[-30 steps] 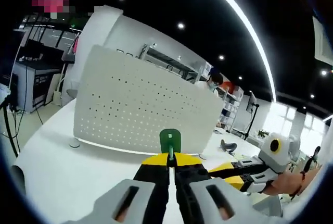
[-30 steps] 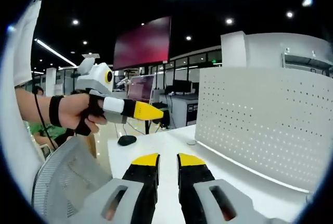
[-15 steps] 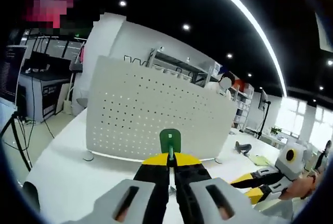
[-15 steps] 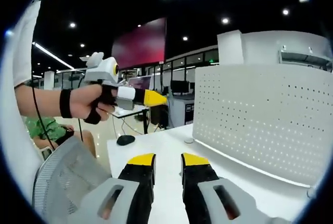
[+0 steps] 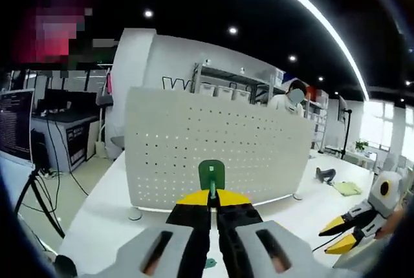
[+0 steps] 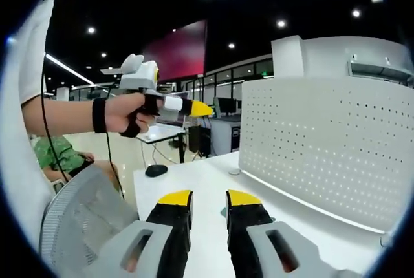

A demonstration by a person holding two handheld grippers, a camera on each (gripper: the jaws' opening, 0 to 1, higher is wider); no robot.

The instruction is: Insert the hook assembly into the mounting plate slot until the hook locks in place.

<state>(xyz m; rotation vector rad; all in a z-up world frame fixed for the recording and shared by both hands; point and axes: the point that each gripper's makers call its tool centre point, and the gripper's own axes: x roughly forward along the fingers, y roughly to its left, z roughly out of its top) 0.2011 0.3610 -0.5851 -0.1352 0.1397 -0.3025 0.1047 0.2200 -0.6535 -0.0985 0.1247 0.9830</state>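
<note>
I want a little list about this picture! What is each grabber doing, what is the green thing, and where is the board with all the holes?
left gripper: fingers shut on the green hook, held up in the air
green hook: upright between the yellow fingertips, in front of the board, not yet in it
white pegboard: stands upright on the white table
right gripper: fingers open, holding nothing, low over the table
small green piece: lies on the table, below the left gripper
</note>
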